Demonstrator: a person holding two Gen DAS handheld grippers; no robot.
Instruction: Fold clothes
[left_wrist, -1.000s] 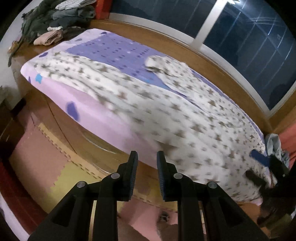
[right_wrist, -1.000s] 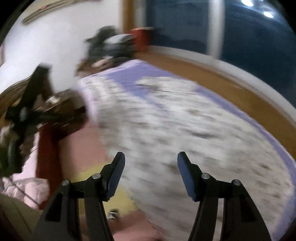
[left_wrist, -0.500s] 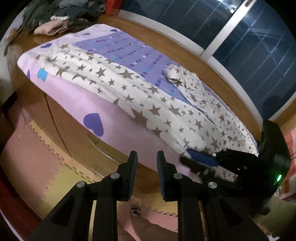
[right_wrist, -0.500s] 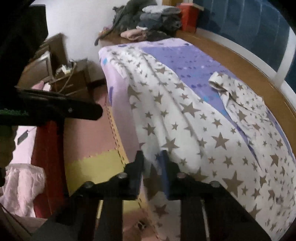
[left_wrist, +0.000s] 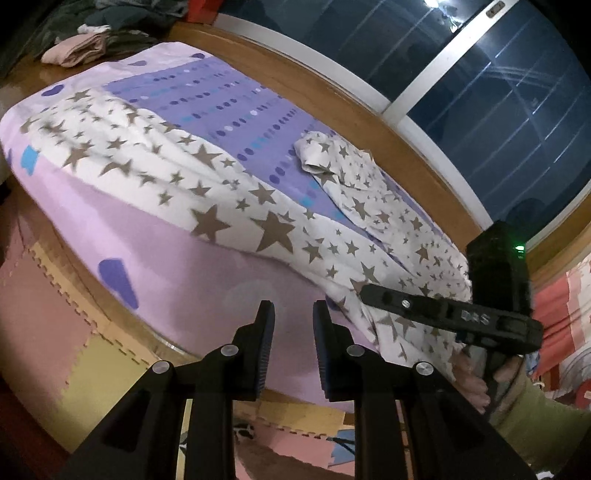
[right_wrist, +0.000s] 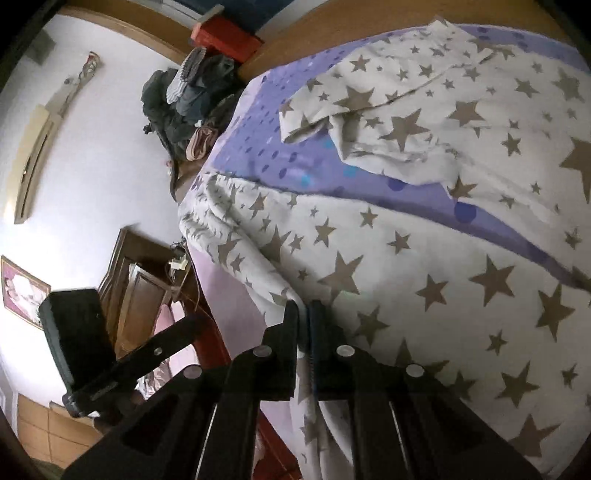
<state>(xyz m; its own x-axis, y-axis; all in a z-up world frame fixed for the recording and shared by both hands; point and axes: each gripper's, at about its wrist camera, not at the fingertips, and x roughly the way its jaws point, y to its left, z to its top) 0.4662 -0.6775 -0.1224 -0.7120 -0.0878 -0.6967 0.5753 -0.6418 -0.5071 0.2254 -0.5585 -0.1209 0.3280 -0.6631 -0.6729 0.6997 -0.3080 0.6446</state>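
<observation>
Just ahead of the right gripper (right_wrist: 303, 314), the cream star-printed cotton garment (right_wrist: 424, 266) lies spread over the lilac and purple dotted bedsheet (right_wrist: 295, 173), its near edge hanging down the side of the bed. By my reading this is the grasping step of the fold: one edge of the garment is being taken before it can be lifted and carried across. The right gripper's 2 black fingers stand almost together with a fold of the starred fabric pinched between the blue pads; the gap is easing open very slightly, yet the cloth is plainly caught there.

To the right of the left gripper (left_wrist: 293, 332), in its own view, the other tool shows as a black bar reaching onto the garment's hanging edge. The left gripper's jaws stand narrow, a slim gap between the 2 pads, with nothing in it; they hover over the sheet's draped lilac side, short of the garment and touching nothing. One sleeve (left_wrist: 343, 173) lies rumpled further ahead, toward the wooden bed frame (left_wrist: 332, 99) under the dark window (left_wrist: 498, 92).

The next move probably calls for the left gripper to open wider, reach forward and up to the garment's near edge at a point well apart from the right grip, and close on it, so both can lift together. A pile of dark clothes (right_wrist: 184, 99) waits far ahead at the bed's end.
</observation>
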